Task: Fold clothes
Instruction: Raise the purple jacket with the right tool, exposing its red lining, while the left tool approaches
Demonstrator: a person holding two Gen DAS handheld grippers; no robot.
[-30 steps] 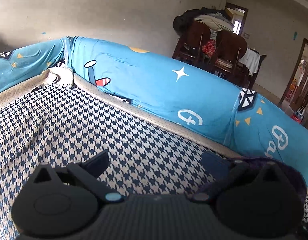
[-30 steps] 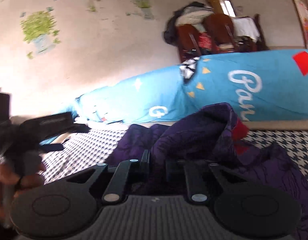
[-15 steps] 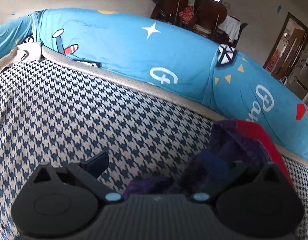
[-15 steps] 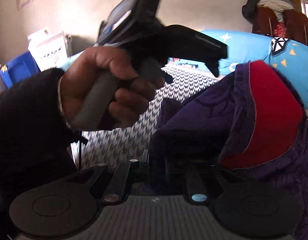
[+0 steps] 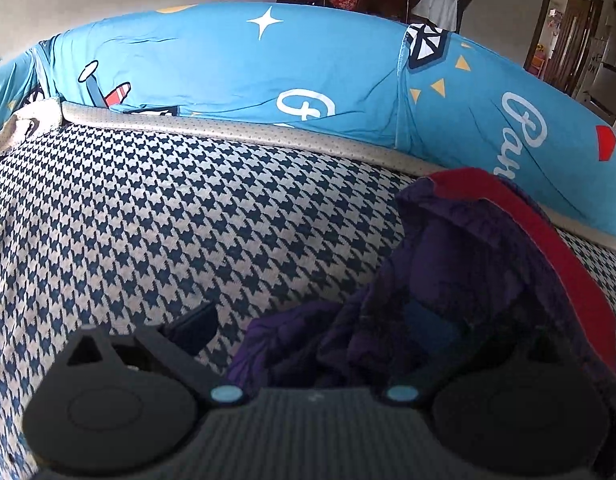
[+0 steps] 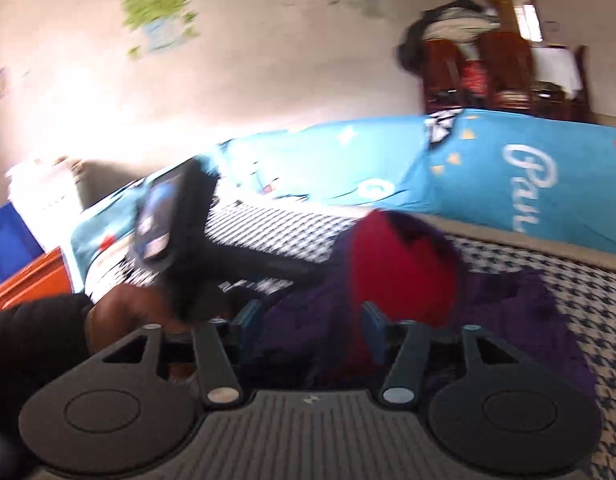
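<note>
Both wrist views (low, close) share the purple garment (image 5: 460, 264).

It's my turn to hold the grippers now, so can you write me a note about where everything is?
Left gripper: open, with purple fabric bunched between its fingers, not clamped.
Right gripper: open, with fabric between its fingers too.
Purple garment with red lining: crumpled on the houndstooth cover, near the blue cushion.
Done: no fold visible yet.
Left: probably spread it flat, then fold.

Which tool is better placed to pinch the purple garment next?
Right, probably. The right tool is open with the purple garment filling its gap; the left tool, also open, has cloth across only part of its gap.
</note>
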